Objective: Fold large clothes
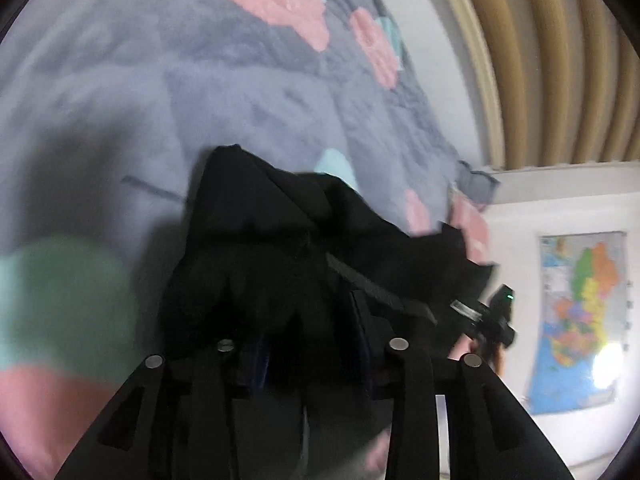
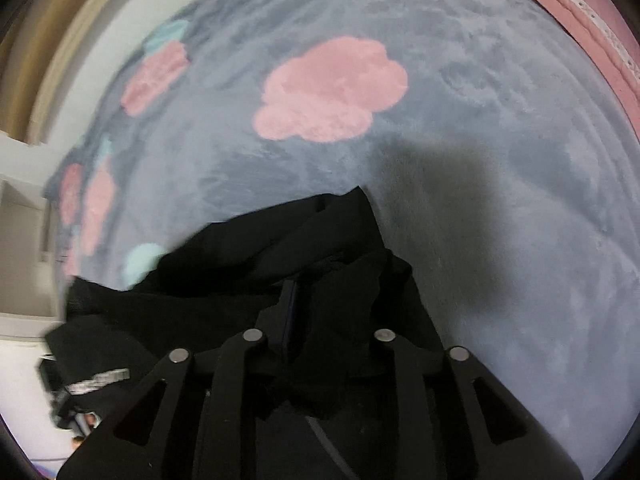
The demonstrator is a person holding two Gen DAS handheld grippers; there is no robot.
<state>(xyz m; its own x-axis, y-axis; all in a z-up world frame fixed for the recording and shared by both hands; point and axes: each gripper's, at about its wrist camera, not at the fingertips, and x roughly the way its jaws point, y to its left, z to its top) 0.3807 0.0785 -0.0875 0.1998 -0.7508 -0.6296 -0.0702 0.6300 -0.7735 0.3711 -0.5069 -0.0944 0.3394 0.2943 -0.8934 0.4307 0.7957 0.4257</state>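
A black garment (image 1: 260, 232) lies bunched on a grey-blue plush blanket (image 1: 160, 100) with pink flower shapes. My left gripper (image 1: 312, 320) points down into the bunch. Its two pads stand apart with loose black cloth between and over them. In the right wrist view the same garment (image 2: 248, 272) is heaped against my right gripper (image 2: 324, 312). Cloth drapes over its fingertips, so the grip is hidden. The right gripper's body (image 1: 492, 320), with a small green light, shows past the garment's right edge in the left wrist view.
The blanket (image 2: 480, 200) spreads wide beyond the garment. A pink padded edge (image 2: 580, 20) borders it at the upper right. Tan curtains (image 1: 560, 60) and a coloured wall map (image 1: 580, 320) stand beyond the bed. White furniture (image 2: 20, 200) sits at the left.
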